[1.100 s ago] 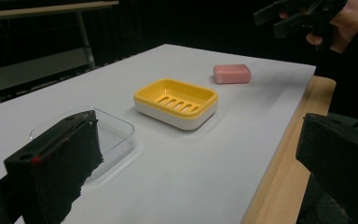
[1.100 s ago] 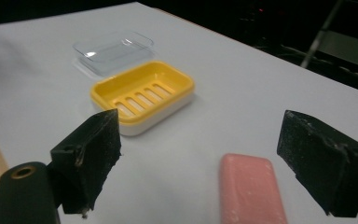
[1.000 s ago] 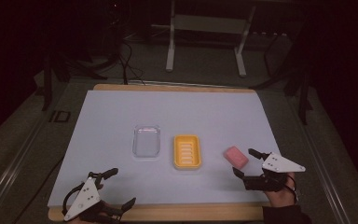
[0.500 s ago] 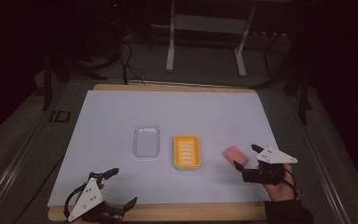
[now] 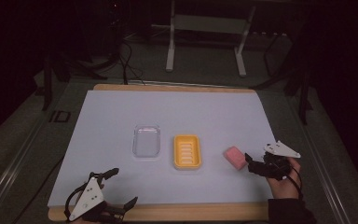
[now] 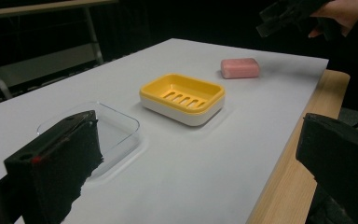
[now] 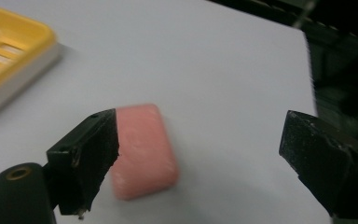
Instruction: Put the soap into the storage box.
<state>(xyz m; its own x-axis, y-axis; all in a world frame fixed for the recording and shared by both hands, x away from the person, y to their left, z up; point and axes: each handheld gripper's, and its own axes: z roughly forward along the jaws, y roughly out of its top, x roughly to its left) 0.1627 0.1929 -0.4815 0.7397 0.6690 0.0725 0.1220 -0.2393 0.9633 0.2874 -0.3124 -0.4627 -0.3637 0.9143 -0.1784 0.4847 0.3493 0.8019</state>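
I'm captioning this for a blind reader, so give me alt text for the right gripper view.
A pink soap bar lies on a white table cover, just beyond the right gripper, whose two black jaws stand wide apart with one jaw beside the bar's edge. The corner of a yellow soap dish sits at the upper left.

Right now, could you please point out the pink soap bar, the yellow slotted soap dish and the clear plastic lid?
pink soap bar point(image 5: 235, 157), high view, top face.
yellow slotted soap dish point(image 5: 187, 151), high view, slotted floor.
clear plastic lid point(image 6: 116, 129), left gripper view, flat middle.
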